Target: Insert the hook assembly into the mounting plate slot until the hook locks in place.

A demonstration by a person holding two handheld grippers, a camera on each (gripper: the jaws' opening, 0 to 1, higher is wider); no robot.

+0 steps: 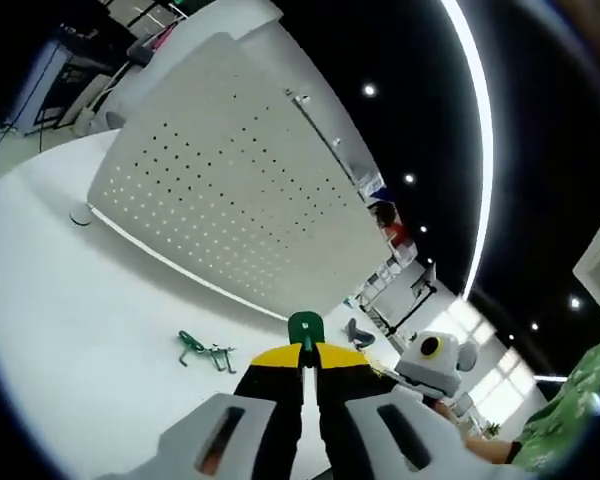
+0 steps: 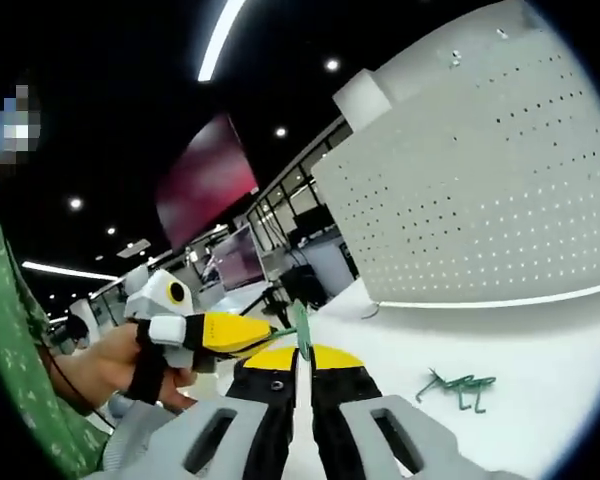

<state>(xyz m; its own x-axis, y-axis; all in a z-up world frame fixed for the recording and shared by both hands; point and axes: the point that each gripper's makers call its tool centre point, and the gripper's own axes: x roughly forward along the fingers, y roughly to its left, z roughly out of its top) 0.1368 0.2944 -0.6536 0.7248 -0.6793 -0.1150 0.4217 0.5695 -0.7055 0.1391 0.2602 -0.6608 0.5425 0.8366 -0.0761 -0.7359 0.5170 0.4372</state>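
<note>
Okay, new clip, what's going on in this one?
A person holds a gripper in each hand in front of a white perforated mounting plate standing on a white table. Both grippers appear shut together on one small green hook piece, held short of the plate. More green hooks lie loose on the table.

Left gripper view was taken low over the white tabletop (image 1: 70, 330), rolled, aimed along its tongs (image 1: 307, 352) toward the perforated panel (image 1: 230, 190) nearby. Right gripper view was aimed from the opposite side toward the same panel (image 2: 480, 190), also close. Shared between both: panel, tabletop (image 2: 540, 350), green hooks (image 1: 202, 350) (image 2: 458, 385).
</note>
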